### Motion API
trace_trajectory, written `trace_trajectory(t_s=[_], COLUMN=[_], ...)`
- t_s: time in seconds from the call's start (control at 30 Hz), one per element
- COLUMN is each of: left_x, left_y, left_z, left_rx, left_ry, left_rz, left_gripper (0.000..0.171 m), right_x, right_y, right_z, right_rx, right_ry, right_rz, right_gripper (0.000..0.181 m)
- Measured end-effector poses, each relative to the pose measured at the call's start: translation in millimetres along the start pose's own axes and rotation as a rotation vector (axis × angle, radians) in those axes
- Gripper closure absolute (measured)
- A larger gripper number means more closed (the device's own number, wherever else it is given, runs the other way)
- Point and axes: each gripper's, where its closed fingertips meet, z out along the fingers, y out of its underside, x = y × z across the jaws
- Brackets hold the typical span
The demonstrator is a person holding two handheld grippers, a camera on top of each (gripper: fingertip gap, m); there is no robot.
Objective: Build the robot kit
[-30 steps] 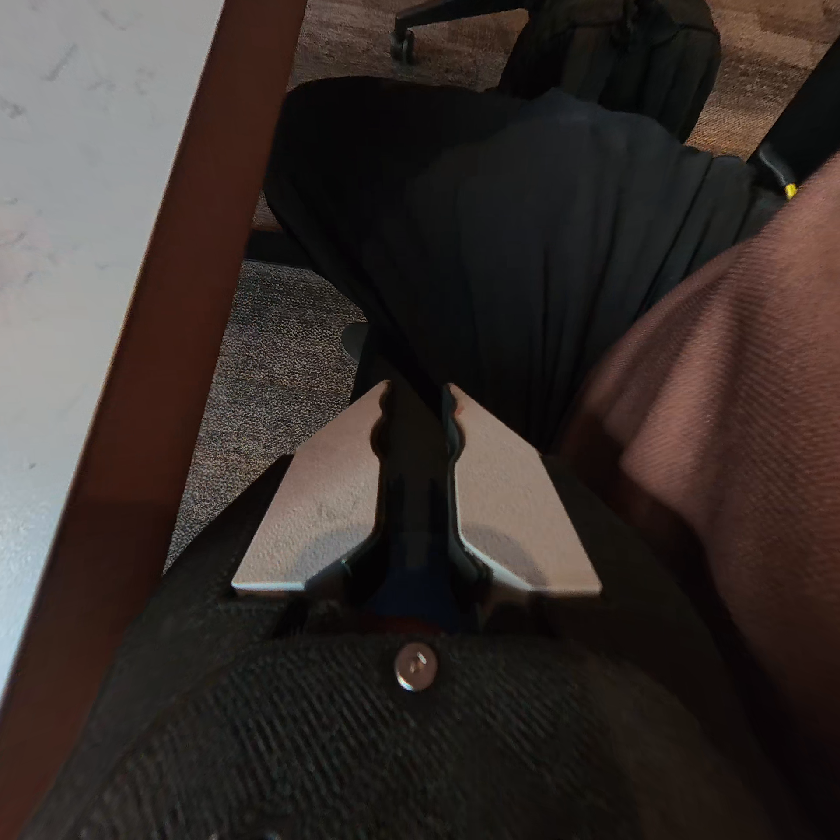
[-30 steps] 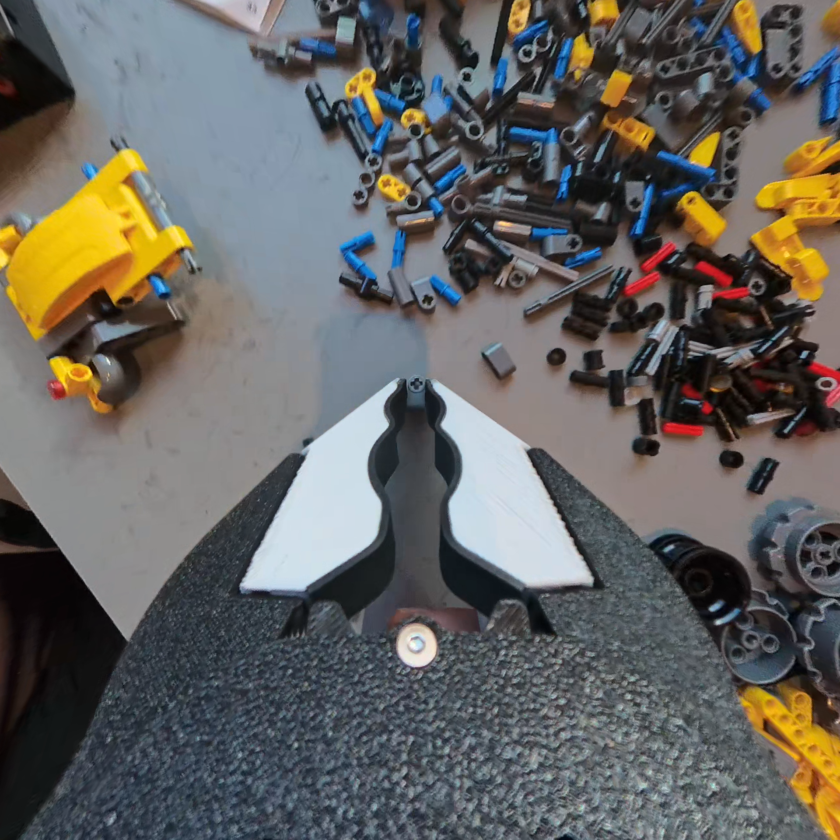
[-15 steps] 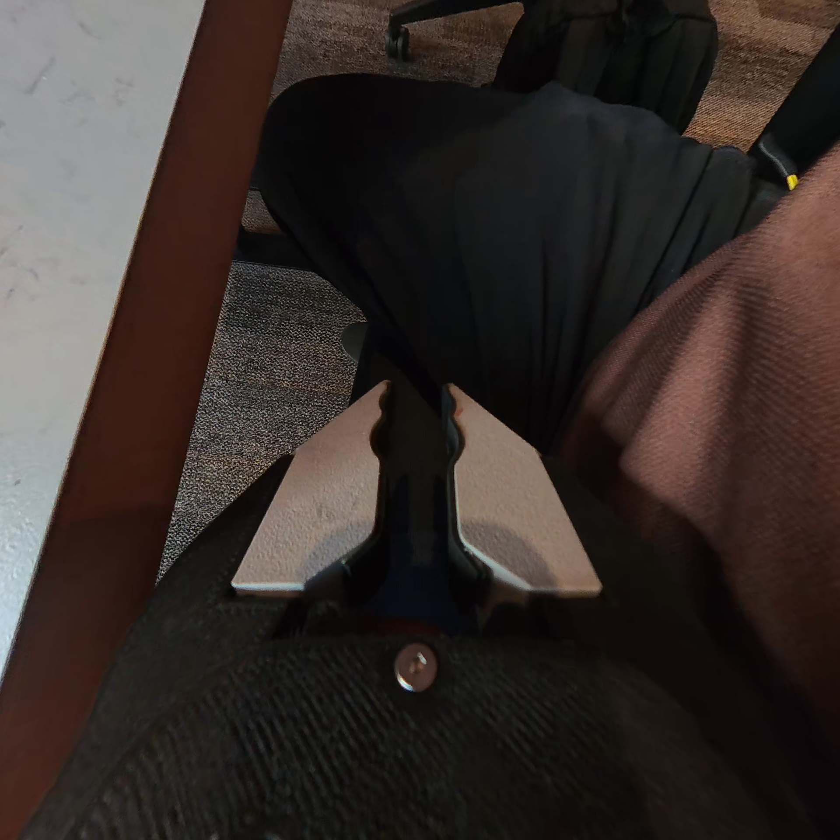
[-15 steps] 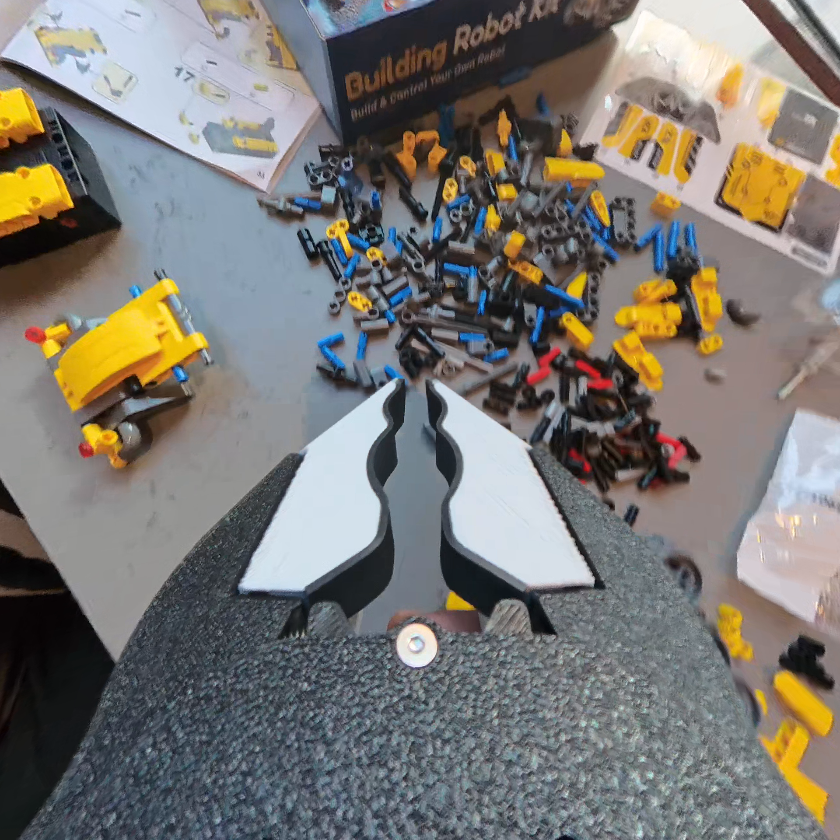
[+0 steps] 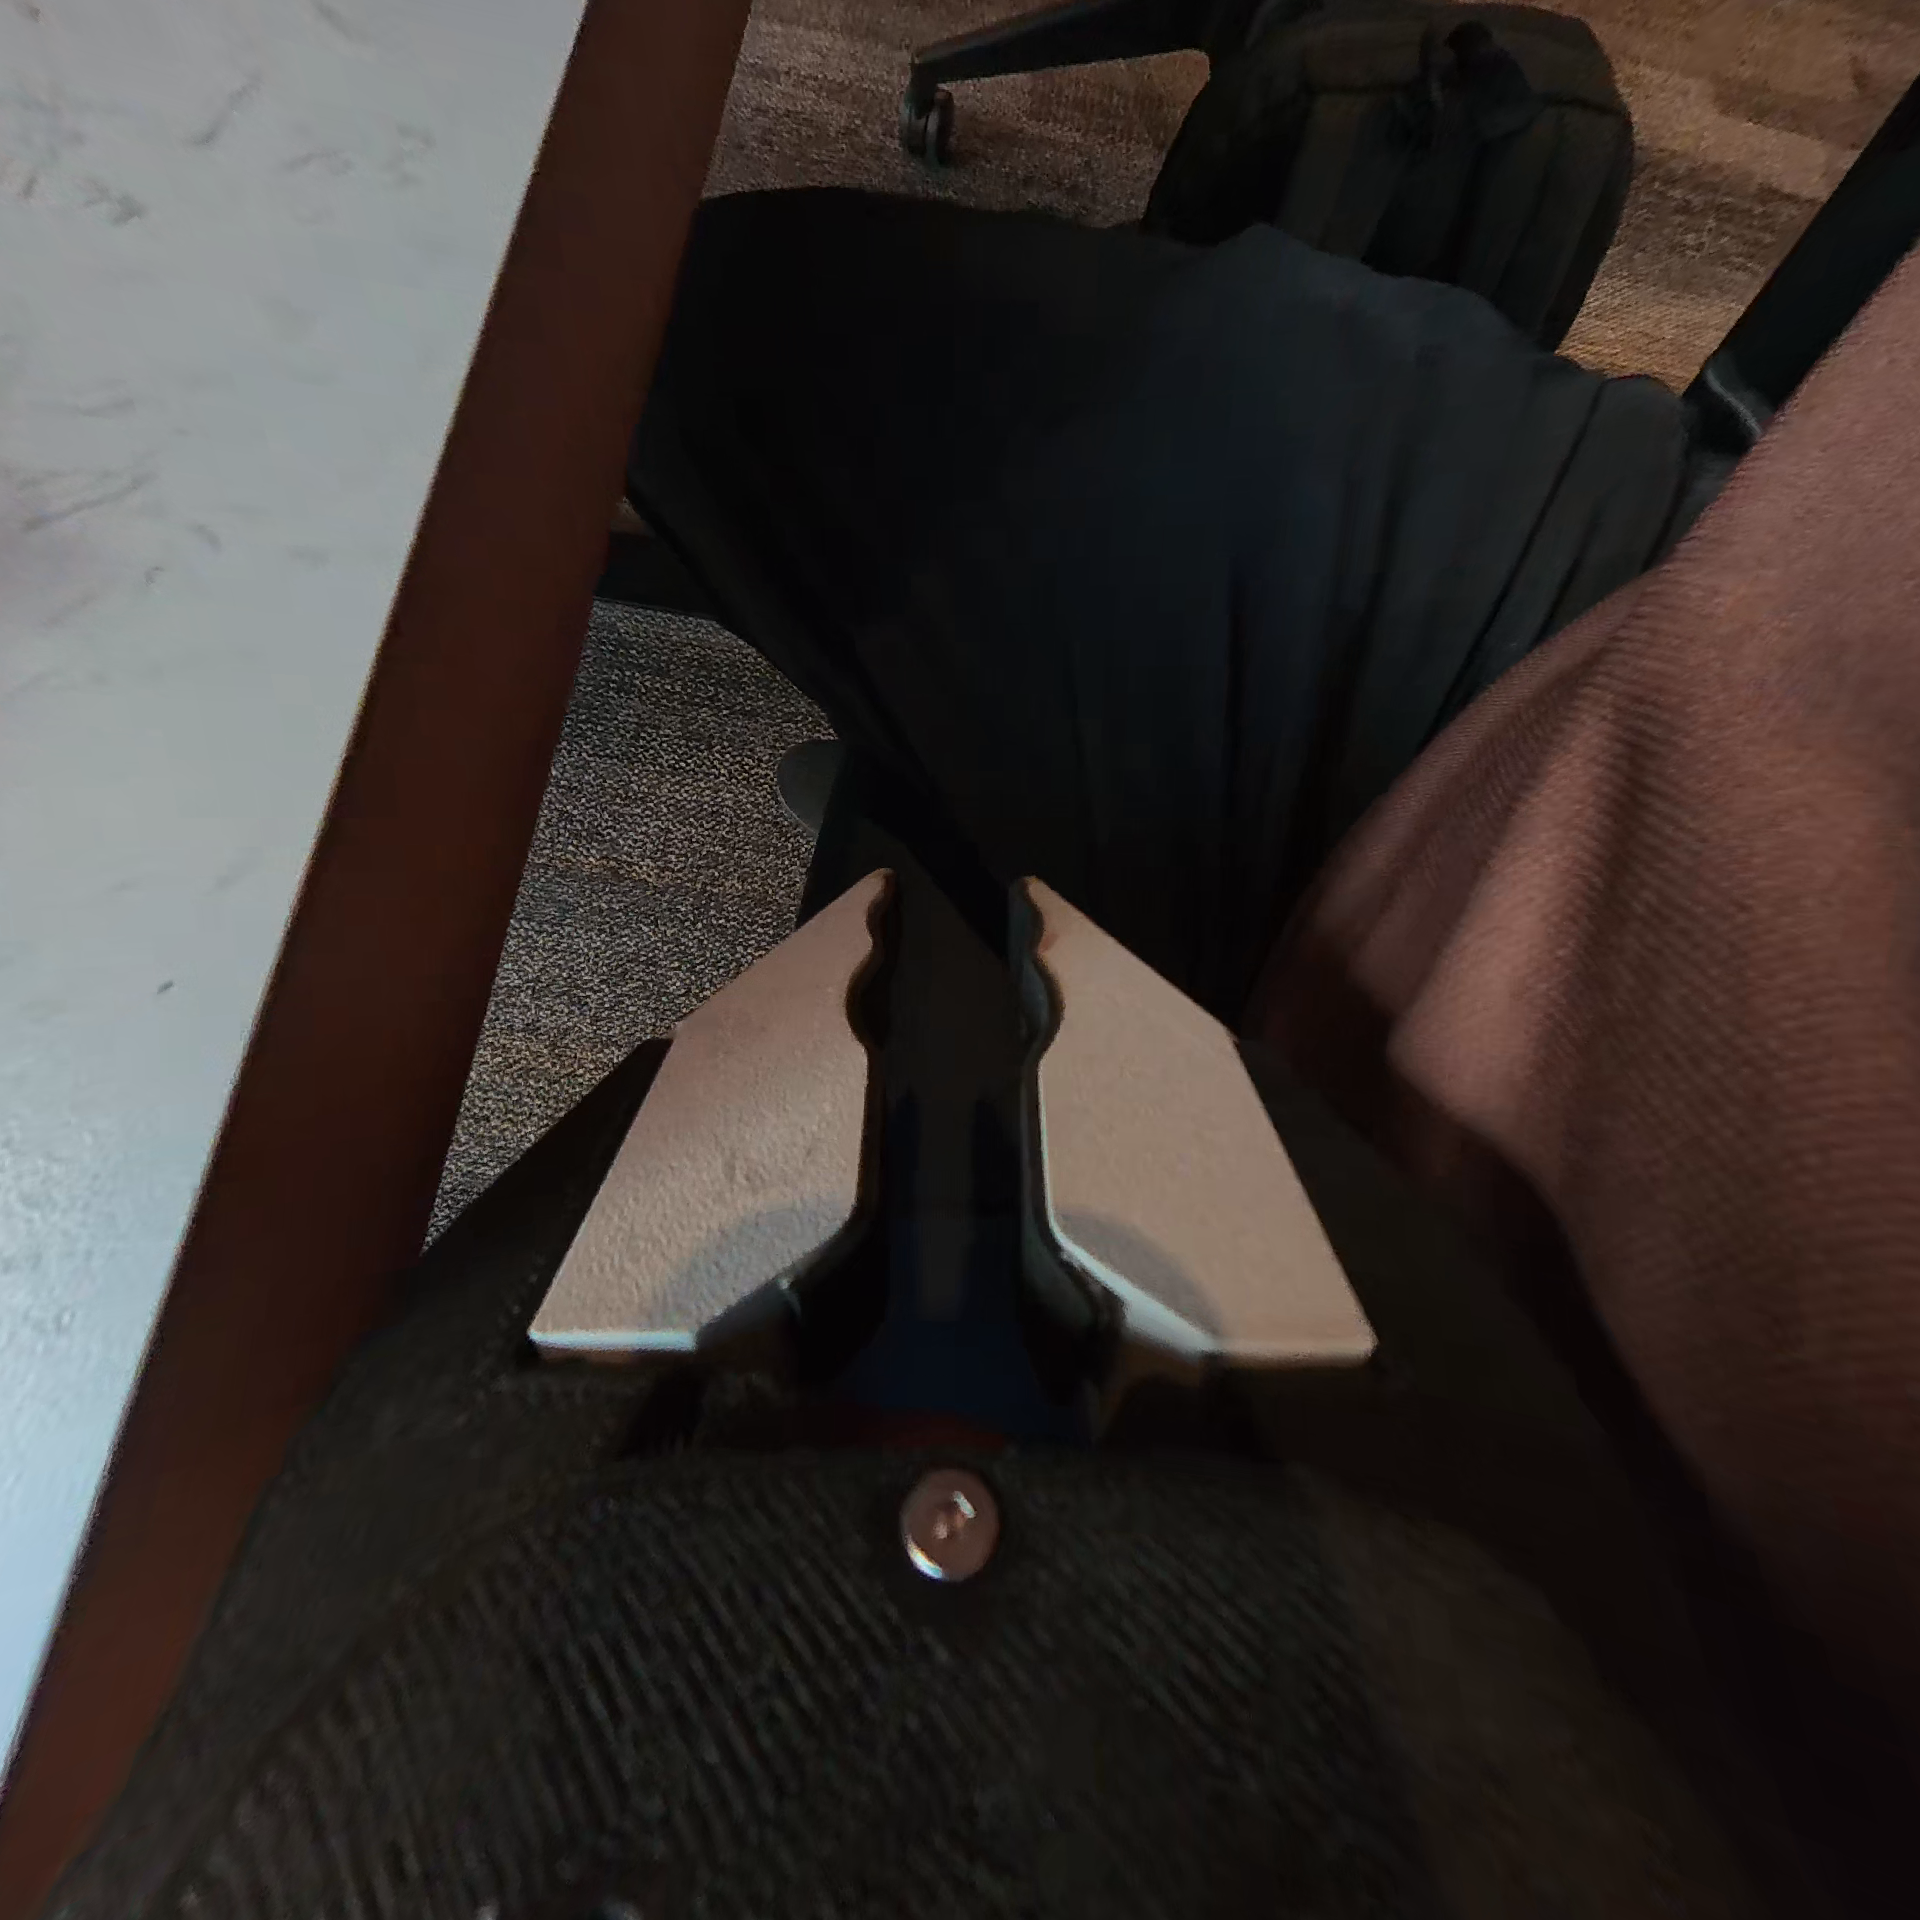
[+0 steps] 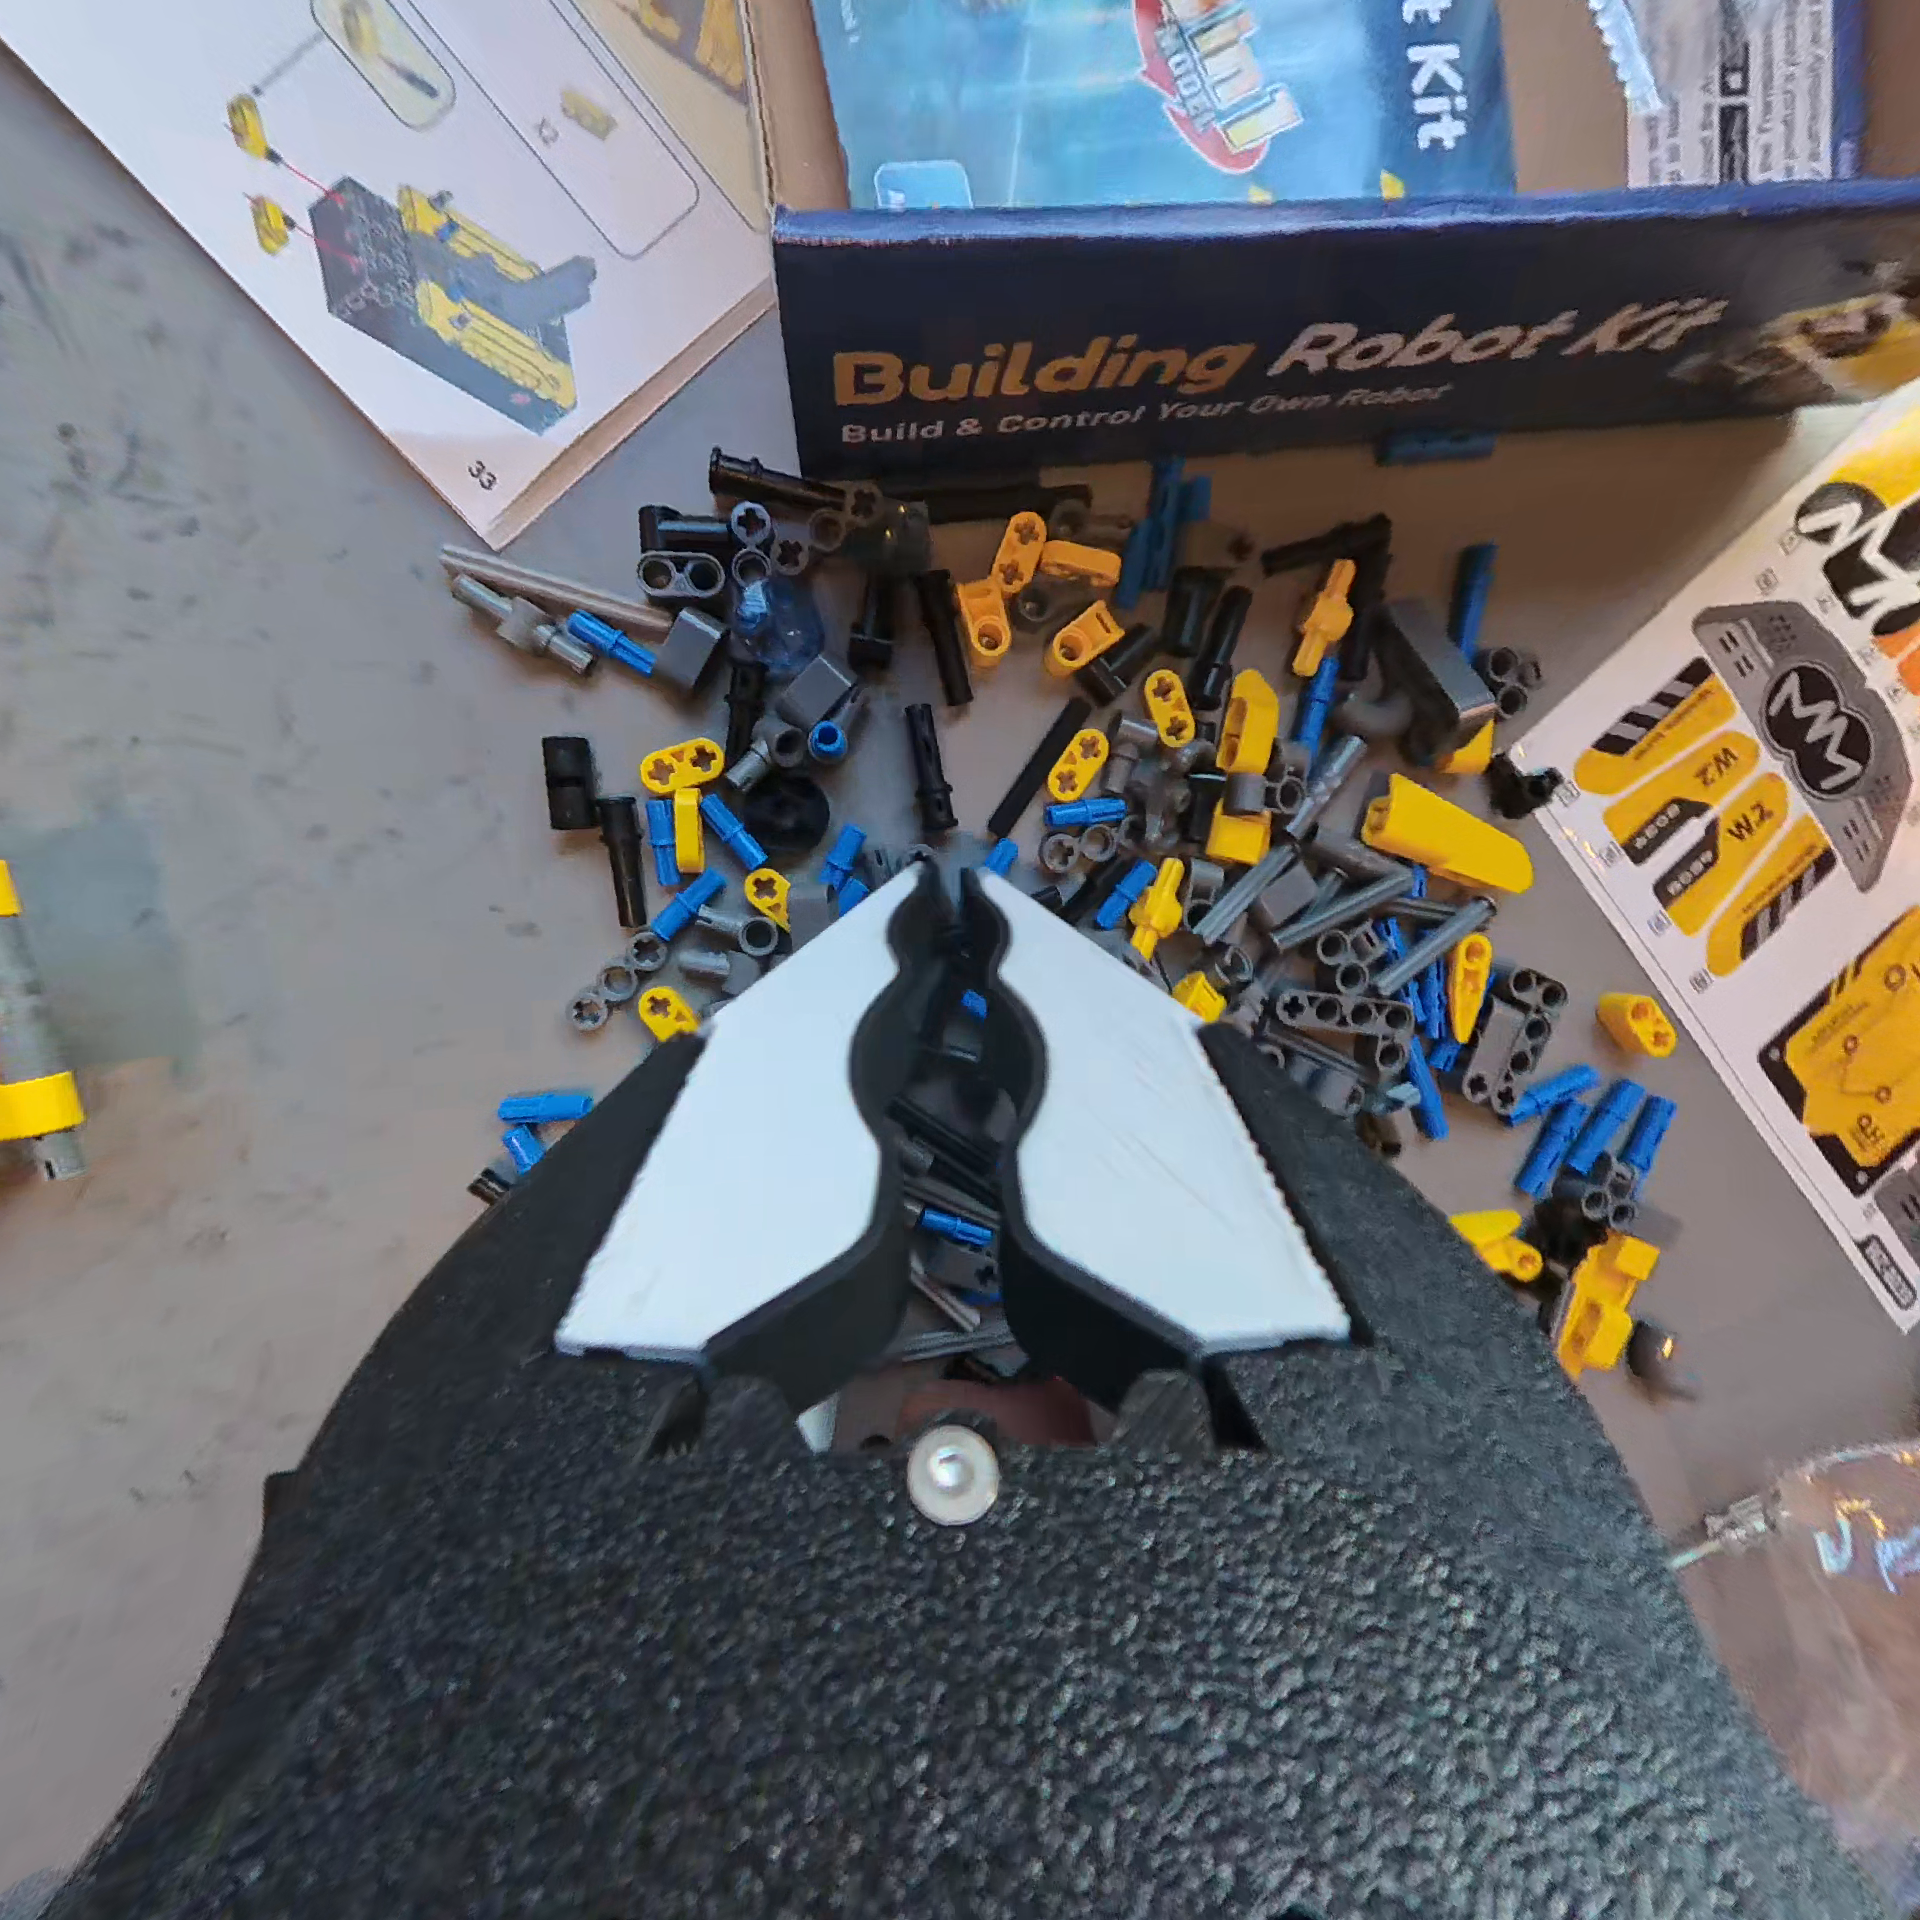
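Note:
My right gripper (image 6: 949, 883) hangs low over a pile of small black, blue, yellow and grey building parts (image 6: 1195, 831) on a grey table (image 6: 260, 727). Its jaws stand a narrow gap apart, and the tips are at a thin black pin in the pile. I cannot tell whether they pinch it. My left gripper (image 5: 958, 904) is open and empty. It is below the brown table edge (image 5: 468, 727) and points at a person's dark trousers (image 5: 1143, 571).
A dark blue kit box (image 6: 1247, 343) stands behind the pile. An instruction booklet (image 6: 416, 208) lies at the back left and a sticker sheet (image 6: 1766, 831) on the right. A yellow assembly (image 6: 31, 1101) shows at the left edge. A maroon garment (image 5: 1610, 935), a chair caster (image 5: 935, 114) and a black bag (image 5: 1403, 135) are near the left gripper. About 35 centimetres separates my left fingertips from my right.
My right gripper let go of a small grey pin, rose, then moved forward and down into the pile near the box. The left gripper has barely moved.

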Motion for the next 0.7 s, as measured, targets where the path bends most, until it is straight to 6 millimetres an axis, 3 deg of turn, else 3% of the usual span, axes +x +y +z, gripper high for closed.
trace_trajectory(t_s=[0.7], left_x=[-1.7], left_y=[4.2], left_z=[2.2], left_rx=[-0.02], left_ry=[-0.001], left_rz=[-0.009], left_gripper=[0.153], right_x=[0.0], right_y=[-11.9], right_z=[-3.7], right_rx=[0.107], right_ry=[-0.107], right_rz=[0.144], right_gripper=[0.178])
